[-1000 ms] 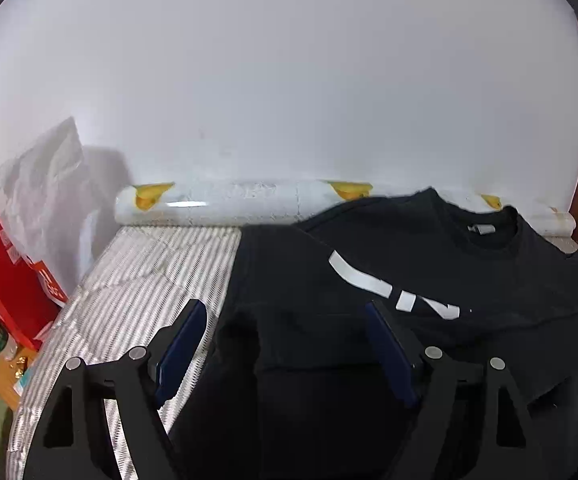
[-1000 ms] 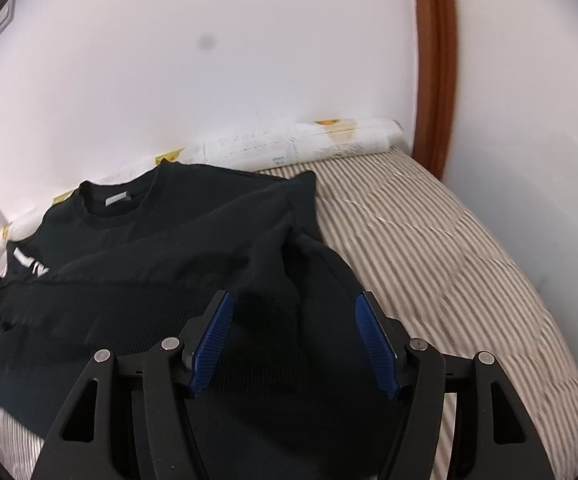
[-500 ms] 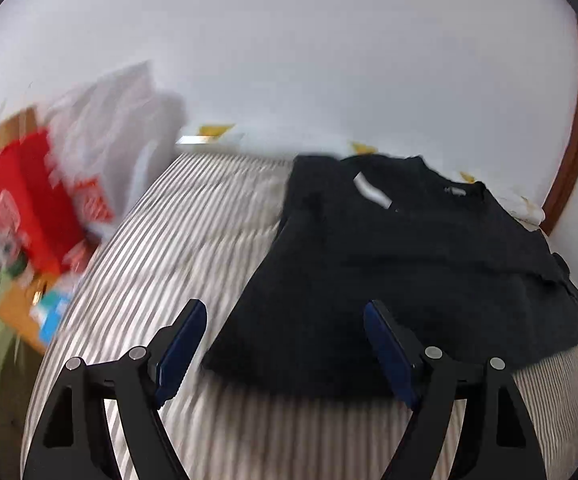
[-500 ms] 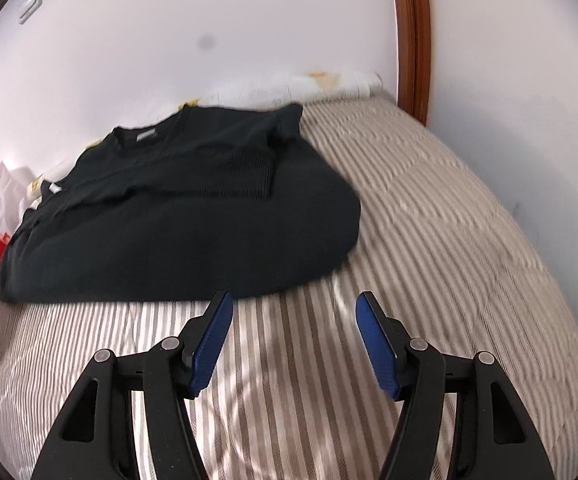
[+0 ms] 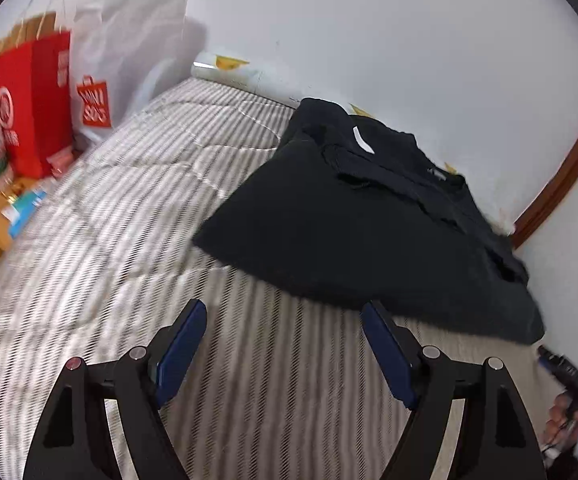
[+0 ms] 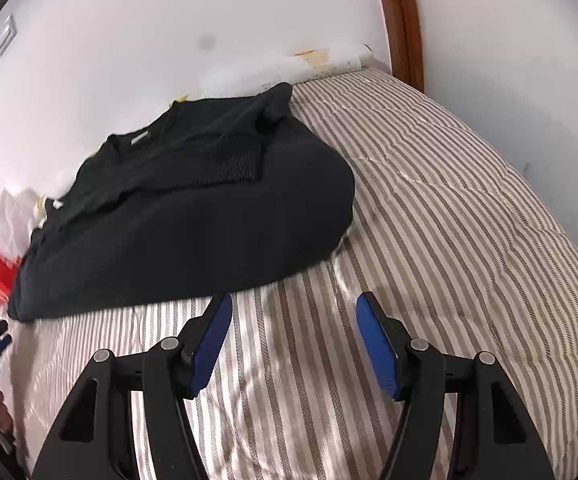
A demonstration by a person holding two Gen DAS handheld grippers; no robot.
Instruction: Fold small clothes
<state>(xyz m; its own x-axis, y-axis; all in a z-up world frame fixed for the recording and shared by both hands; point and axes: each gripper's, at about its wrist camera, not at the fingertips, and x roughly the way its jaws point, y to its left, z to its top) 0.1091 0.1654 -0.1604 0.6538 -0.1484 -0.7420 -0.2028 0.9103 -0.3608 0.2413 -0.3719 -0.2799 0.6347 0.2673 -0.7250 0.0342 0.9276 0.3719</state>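
A black sweater (image 5: 353, 220) lies folded on the striped bed, near the wall; it also shows in the right wrist view (image 6: 185, 216). A white strip of its print shows on top (image 5: 363, 140). My left gripper (image 5: 283, 320) is open and empty, held above the bedcover in front of the sweater's near fold. My right gripper (image 6: 293, 312) is open and empty, just in front of the sweater's near edge. Neither gripper touches the cloth.
The striped bedcover (image 6: 449, 200) spreads to the right. A white roll (image 5: 229, 70) lies along the wall. A red bag (image 5: 29, 100) and a white bag (image 5: 125, 60) stand left of the bed. A brown door frame (image 6: 403, 20) stands at the far corner.
Both grippers have drawn back from the sweater, which was between their fingers a second ago. The sweater now lies folded, farther ahead. Both stay open.
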